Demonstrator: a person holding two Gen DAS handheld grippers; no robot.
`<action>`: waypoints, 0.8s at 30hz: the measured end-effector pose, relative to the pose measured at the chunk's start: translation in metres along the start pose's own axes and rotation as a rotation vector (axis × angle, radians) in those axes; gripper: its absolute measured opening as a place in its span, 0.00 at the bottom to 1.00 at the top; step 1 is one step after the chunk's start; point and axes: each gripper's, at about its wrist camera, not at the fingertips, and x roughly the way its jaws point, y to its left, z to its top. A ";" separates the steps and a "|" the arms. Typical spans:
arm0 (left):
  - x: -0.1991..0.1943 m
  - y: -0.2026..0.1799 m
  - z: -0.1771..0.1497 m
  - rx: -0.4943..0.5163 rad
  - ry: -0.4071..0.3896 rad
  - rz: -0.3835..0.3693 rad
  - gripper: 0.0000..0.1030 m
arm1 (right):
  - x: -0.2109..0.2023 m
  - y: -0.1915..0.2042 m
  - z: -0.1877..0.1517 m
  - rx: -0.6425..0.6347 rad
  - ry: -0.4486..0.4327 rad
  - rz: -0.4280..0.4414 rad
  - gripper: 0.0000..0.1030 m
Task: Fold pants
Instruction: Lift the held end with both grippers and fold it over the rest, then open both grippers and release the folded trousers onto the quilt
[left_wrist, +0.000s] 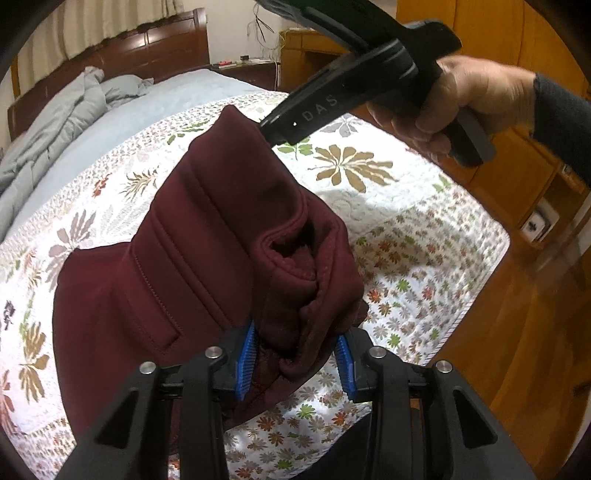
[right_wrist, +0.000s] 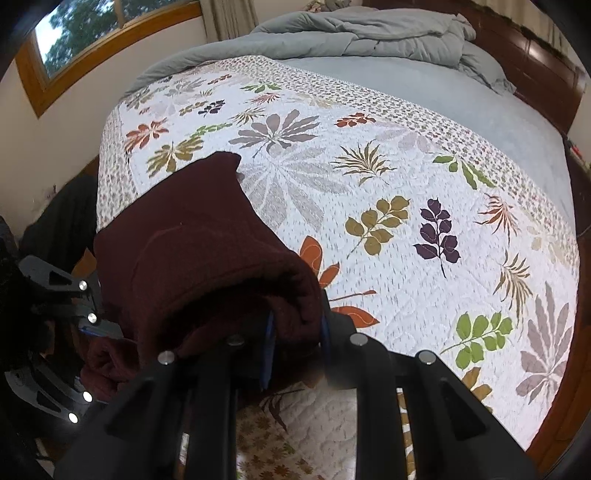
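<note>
The pants (left_wrist: 207, 236) are bunched into a thick fold and held up over the quilt (left_wrist: 388, 206). The left claw (left_wrist: 295, 363) and right claw (right_wrist: 295, 343) each clamp 1 end. Laying flat and smoothing remain, I judge.

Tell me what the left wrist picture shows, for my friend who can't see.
The left gripper pinches bunched maroon pants over a leaf-patterned quilt. The right gripper, in a hand, grips their far end.

Pants (left_wrist: 177, 258): dark maroon, plain. Quilt (right_wrist: 406, 177): white, leaf print in olive, rust, purple, grey. Duvet (right_wrist: 369, 33): grey-blue. Hand-held gripper pads (left_wrist: 246, 360): blue.
</note>
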 end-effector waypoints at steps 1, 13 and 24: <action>0.001 -0.002 -0.001 0.006 0.002 0.009 0.36 | 0.001 0.000 -0.001 -0.008 0.001 -0.006 0.20; 0.009 -0.011 -0.004 0.011 0.000 0.038 0.42 | 0.011 -0.008 -0.021 0.009 0.010 -0.057 0.25; -0.045 0.043 -0.021 -0.169 -0.050 -0.228 0.63 | -0.022 -0.022 -0.056 0.348 -0.015 -0.070 0.56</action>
